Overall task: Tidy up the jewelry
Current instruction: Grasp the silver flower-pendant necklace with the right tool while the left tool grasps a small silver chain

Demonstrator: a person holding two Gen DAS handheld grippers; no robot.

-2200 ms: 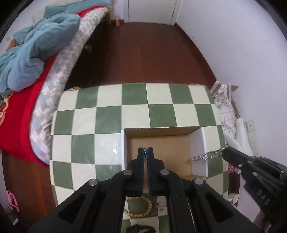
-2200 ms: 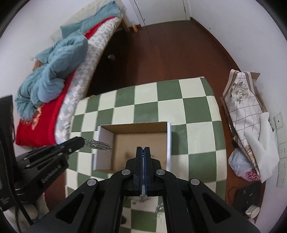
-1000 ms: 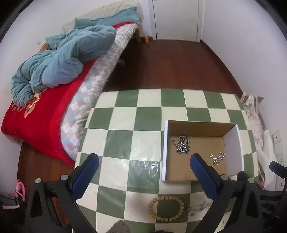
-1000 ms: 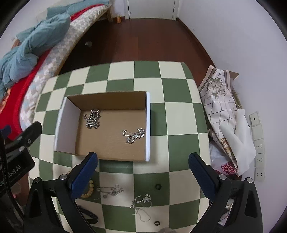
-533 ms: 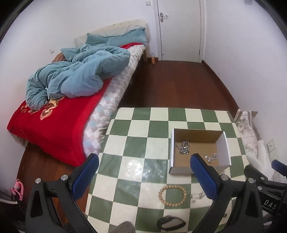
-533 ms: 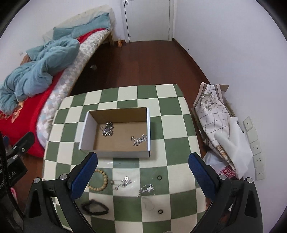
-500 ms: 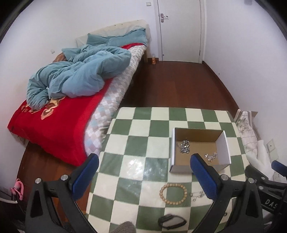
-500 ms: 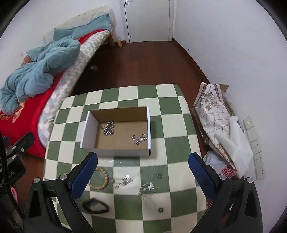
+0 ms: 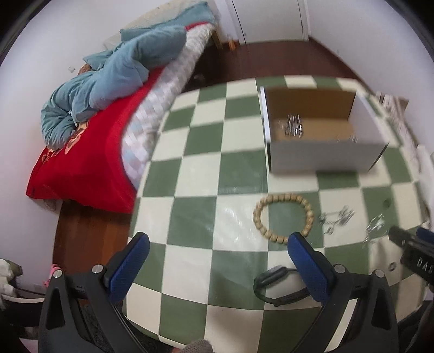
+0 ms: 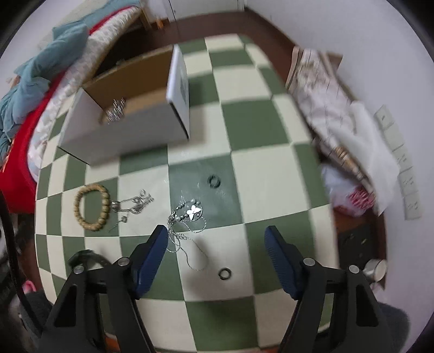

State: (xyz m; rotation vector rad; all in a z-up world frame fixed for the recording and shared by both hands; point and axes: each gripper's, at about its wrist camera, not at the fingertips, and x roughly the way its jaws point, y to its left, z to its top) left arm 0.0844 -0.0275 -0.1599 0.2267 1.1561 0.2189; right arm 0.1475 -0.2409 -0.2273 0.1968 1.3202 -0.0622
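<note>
A cardboard box (image 9: 325,156) (image 10: 127,135) stands on the green-checked table (image 9: 195,222) and holds silver chains (image 9: 294,126). A wooden bead bracelet (image 9: 283,217) (image 10: 92,207), a silver chain (image 10: 133,205), a butterfly necklace (image 10: 190,214), a dark ring (image 10: 225,273), another dark ring (image 10: 214,180) and a black watch (image 9: 279,285) lie loose in front of the box. My left gripper (image 9: 217,260) is open and empty above the table's near part. My right gripper (image 10: 217,244) is open and empty, just above the necklace and ring.
A bed (image 9: 89,152) with a red cover and blue quilt lies left of the table. A patterned bag (image 10: 322,89) and white cloth lean on the right wall. A white door (image 9: 271,19) is at the back.
Both grippers have dropped from high above the table to close over the loose jewelry in front of the box. Both stay open. The view is blurred by motion.
</note>
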